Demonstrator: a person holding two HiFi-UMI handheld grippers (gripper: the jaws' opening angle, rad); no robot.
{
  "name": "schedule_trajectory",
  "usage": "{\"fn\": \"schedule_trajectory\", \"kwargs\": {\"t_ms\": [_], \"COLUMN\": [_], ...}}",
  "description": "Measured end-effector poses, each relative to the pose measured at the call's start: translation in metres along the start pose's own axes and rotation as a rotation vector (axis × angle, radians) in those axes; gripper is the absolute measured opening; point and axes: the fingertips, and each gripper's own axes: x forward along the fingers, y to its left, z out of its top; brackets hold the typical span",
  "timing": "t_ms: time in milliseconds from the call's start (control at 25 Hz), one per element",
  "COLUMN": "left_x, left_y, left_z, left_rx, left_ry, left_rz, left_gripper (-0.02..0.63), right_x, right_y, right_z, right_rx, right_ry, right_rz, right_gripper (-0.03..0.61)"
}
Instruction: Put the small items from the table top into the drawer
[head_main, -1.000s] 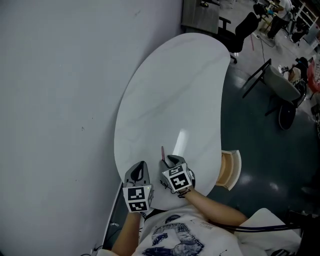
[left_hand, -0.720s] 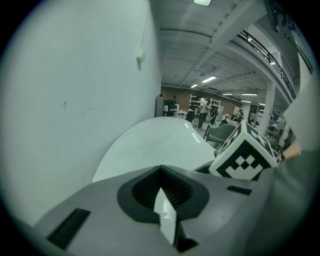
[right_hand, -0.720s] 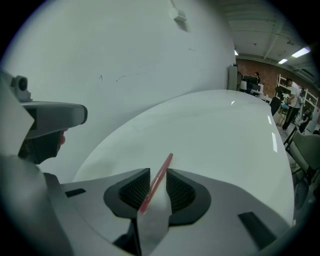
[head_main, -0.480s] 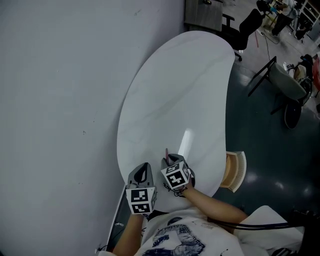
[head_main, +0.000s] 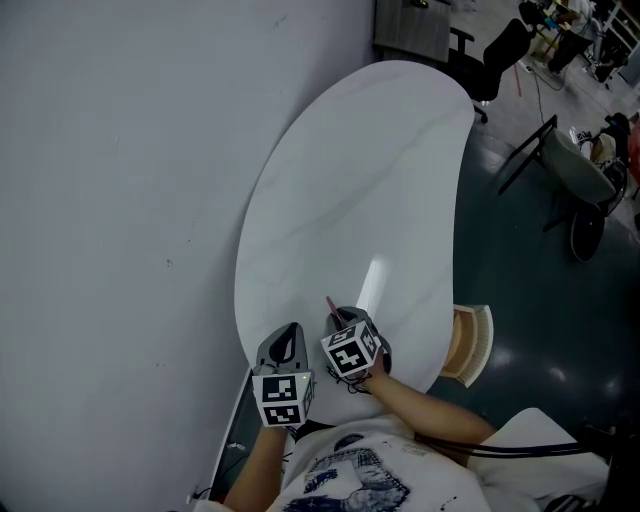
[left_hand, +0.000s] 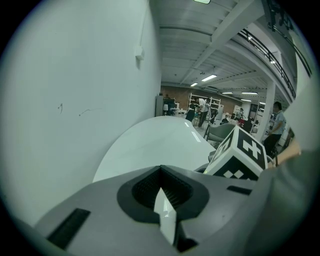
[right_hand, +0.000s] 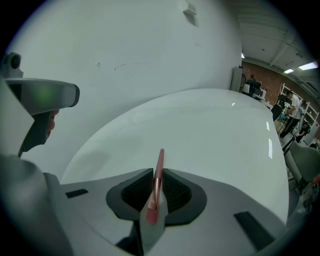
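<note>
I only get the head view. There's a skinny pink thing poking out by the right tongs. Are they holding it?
Observer: Yes. In the right gripper view the right tongs have just been closing, and their pads now pinch a thin pink pen, which sticks out forward past them.
Operator: What about the left tongs, is anything in them?
Observer: No. The left gripper view shows the left tongs closed together with nothing between them.
</note>
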Motion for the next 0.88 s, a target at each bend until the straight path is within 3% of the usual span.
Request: {"fn": "schedule_trajectory", "kwargs": {"t_ms": [440,880], "left_x": [-0.016,-0.057], "left_y": [0.007,-0.007], "left_z": [0.005,0.009], "left_rx": [-0.015,0.013], "left_ry": [-0.029,-0.084], "left_rz": [0.018,-0.012], "left_gripper": [0.020,0.020], "right_x": [-0.012,-0.067], "right_y": [-0.002,0.012], "right_z": [-0.001,0.005], "right_rx": [0.003,0.034], "right_ry": [-0.006,-0.096], "right_rz": [-0.015,-0.066], "right_gripper": [0.061,0.061]}}
